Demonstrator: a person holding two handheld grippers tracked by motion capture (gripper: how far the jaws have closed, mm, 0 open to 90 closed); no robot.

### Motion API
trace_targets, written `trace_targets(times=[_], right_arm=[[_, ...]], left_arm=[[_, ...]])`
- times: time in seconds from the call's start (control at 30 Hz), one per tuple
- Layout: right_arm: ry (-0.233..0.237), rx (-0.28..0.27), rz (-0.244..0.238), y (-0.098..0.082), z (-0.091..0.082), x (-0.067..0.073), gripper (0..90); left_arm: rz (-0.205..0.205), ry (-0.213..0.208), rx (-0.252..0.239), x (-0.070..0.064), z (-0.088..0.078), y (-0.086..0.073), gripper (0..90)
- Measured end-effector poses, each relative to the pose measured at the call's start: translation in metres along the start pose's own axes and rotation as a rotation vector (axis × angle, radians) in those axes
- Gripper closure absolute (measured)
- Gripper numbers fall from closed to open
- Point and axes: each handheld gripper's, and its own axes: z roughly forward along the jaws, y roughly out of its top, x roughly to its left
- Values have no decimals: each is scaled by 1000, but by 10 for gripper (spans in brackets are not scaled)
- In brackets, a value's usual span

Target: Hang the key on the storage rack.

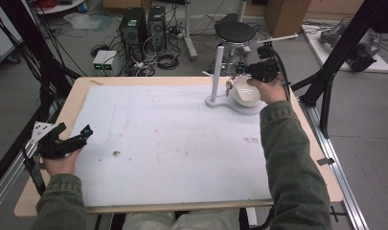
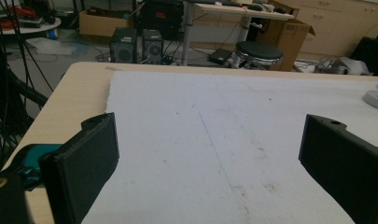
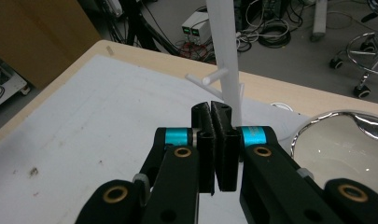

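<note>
wooden surface [image 1: 72, 108] under a white sheet [image 1: 167, 139], with computer towers [image 1: 143, 26], cables and a round stool [image 1: 235, 32] on the floor behind. the right gripper [image 3: 214, 116] has its jaws pressed flat together with nothing between them; it sits at the far right corner, just in front of the white stand [image 1: 216, 72], whose upright post [image 3: 226, 60] with a side peg rises right behind the jaw tips. a shiny glass bowl [image 3: 340, 140] sits just beside that gripper, at the stand's base, under the right hand [image 1: 267, 88]. the left gripper [image 1: 72, 139] rests near the left edge, well apart from the stand, jaws spread wide over bare sheet, holding nothing.
</note>
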Motion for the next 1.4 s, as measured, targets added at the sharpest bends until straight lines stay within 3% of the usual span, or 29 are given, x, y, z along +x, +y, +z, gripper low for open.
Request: trace_targets(times=[0.17,0.47,1.13,1.4], right_arm=[[-6,-8,-9,10,0,4,890],[-5,-28,21,25,11,3,890],[12,-96,107,28,23,-9,890],[8,-96,110,32,31,-7,890]], left_arm=[[-4,1,-3,0,-1,0,54],[-10,-1,-5,1,-1,0,54],[-17,5,-3,2,-3,-2,54],[-14,4,-1,2,-3,-2,54]])
